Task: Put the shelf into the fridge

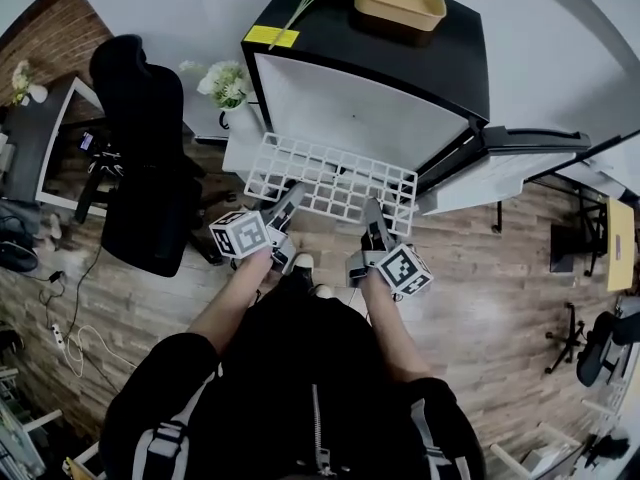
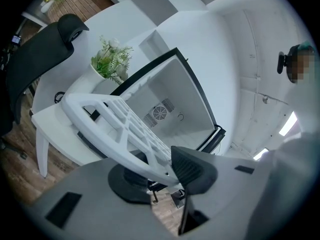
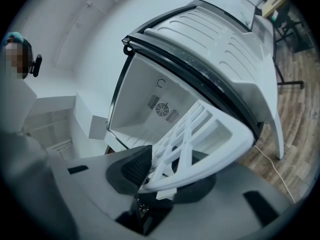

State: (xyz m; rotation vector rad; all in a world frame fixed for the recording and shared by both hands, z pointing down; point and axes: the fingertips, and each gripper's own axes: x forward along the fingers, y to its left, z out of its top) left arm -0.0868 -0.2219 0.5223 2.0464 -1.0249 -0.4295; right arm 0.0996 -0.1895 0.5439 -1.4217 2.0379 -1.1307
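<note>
We hold the shelf (image 1: 331, 181) just before the open fridge (image 1: 352, 114), left gripper (image 1: 284, 211) and right gripper (image 1: 373, 220) each pinching its edge. Next we should slide it in flat.

The head view looks steeply down from above the person: fridge (image 1: 350, 108) at upper centre, shelf (image 1: 330, 180) mid-frame, floor (image 1: 480, 298) around them. The left gripper view sits very near the shelf's edge, facing up into the fridge's open cavity at frame centre. The right gripper view does likewise from the opposite end, tilted. Both share the fan grille (image 2: 160, 113); all three share shelf and fridge.
</note>
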